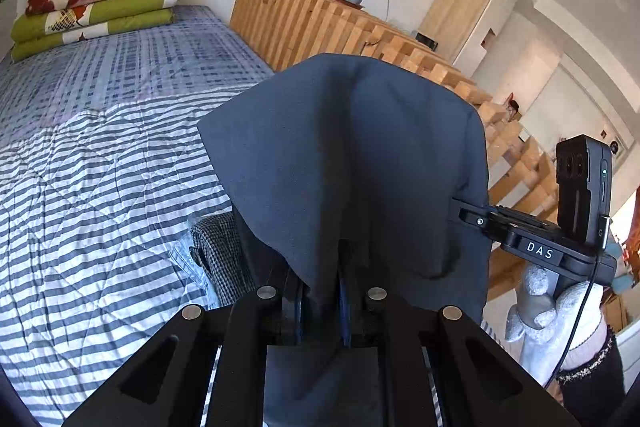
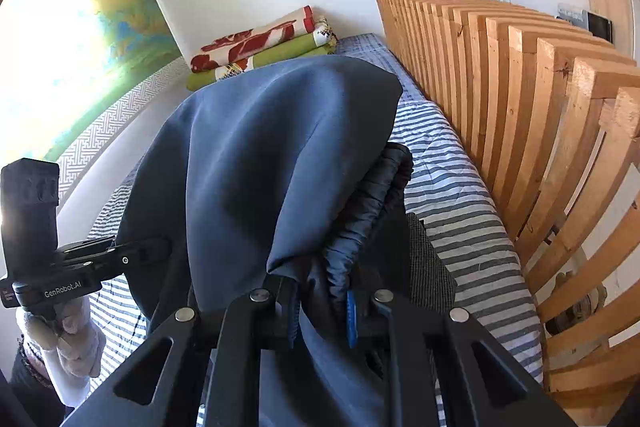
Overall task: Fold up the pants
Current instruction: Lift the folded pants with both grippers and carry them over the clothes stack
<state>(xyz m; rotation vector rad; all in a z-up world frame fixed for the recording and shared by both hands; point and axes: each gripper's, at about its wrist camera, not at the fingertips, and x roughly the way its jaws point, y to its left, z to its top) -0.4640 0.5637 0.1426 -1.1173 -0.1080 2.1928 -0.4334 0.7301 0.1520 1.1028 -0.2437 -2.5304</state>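
Dark blue pants [image 1: 348, 163] hang lifted above the striped bed, draped over both tools. My left gripper [image 1: 320, 295] is shut on a fold of the cloth, which spills over its fingers and hides the tips. My right gripper [image 2: 322, 301] is shut on the same pants [image 2: 260, 155] near the gathered elastic waistband [image 2: 368, 203]. The right tool [image 1: 560, 227] shows at the right of the left wrist view, held by a white-gloved hand [image 1: 556, 311]. The left tool [image 2: 52, 259] shows at the left of the right wrist view.
A grey checked garment [image 1: 224, 247] and a bit of denim lie on the striped quilt [image 1: 80, 195] under the pants. Folded blankets [image 1: 96, 7] are stacked at the bed's far end. A slatted wooden cabinet [image 2: 520, 115] with two plant pots borders the bed.
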